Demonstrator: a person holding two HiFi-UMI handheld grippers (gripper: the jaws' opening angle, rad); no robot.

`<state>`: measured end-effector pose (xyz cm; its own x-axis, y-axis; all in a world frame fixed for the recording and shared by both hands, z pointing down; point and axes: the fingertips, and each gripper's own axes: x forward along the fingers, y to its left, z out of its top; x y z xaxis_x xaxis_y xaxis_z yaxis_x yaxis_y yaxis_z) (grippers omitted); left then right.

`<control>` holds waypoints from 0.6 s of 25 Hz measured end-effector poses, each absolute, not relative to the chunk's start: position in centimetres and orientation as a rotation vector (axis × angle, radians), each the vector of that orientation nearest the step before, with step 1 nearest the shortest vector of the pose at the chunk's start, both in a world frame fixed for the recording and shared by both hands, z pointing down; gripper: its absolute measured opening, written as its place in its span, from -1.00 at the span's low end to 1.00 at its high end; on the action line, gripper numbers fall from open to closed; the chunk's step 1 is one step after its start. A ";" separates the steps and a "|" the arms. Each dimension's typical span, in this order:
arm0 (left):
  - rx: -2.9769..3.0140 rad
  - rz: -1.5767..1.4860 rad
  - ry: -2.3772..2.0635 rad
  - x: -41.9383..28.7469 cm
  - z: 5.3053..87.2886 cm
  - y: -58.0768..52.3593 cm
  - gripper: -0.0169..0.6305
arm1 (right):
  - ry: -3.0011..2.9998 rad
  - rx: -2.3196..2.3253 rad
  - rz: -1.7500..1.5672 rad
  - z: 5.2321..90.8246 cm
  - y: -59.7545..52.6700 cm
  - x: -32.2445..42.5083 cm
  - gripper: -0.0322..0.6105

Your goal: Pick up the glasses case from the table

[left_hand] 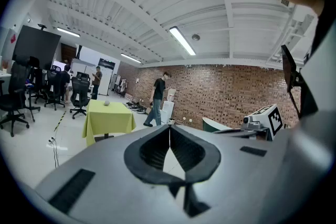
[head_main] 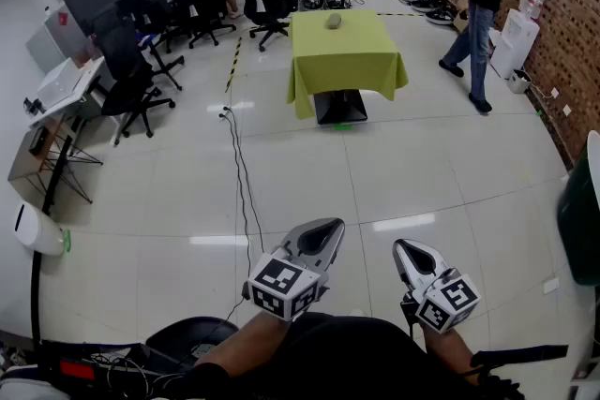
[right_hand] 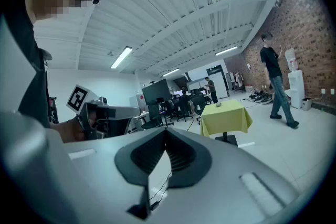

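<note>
Left gripper (head_main: 322, 234) and right gripper (head_main: 413, 255), bottom centre, both clenched, empty. Glasses case (head_main: 333, 20) sits on yellow-green table (head_main: 361, 59), upper centre.

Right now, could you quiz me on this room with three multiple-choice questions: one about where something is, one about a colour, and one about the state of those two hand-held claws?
1. Where is the glasses case?
A. On the table
B. On an office chair
C. Between a gripper's jaws

2. What colour is the tablecloth?
A. Red
B. Yellow-green
C. Black

3. How are the left gripper and the right gripper?
A. Both wide open
B. One clamped on the case
C. Both shut and empty

Answers:
1 A: the grey case lies on the table top.
2 B: the cloth draped over the table is yellow-green.
3 C: each gripper's own view shows its jaws meeting with nothing between them.
</note>
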<state>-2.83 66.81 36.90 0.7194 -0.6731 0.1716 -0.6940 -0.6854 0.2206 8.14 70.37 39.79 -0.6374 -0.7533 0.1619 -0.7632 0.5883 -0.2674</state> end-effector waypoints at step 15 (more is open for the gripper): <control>2.615 0.072 -1.122 1.1 37.3 69.3 -0.92 | -2.818 1.249 0.448 39.7 72.7 11.7 -0.89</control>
<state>1.09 69.28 37.28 0.6947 -0.7012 0.1601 -0.7160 -0.6529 0.2472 11.70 72.73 39.68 -0.6780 -0.7217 0.1392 -0.7293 0.6370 -0.2495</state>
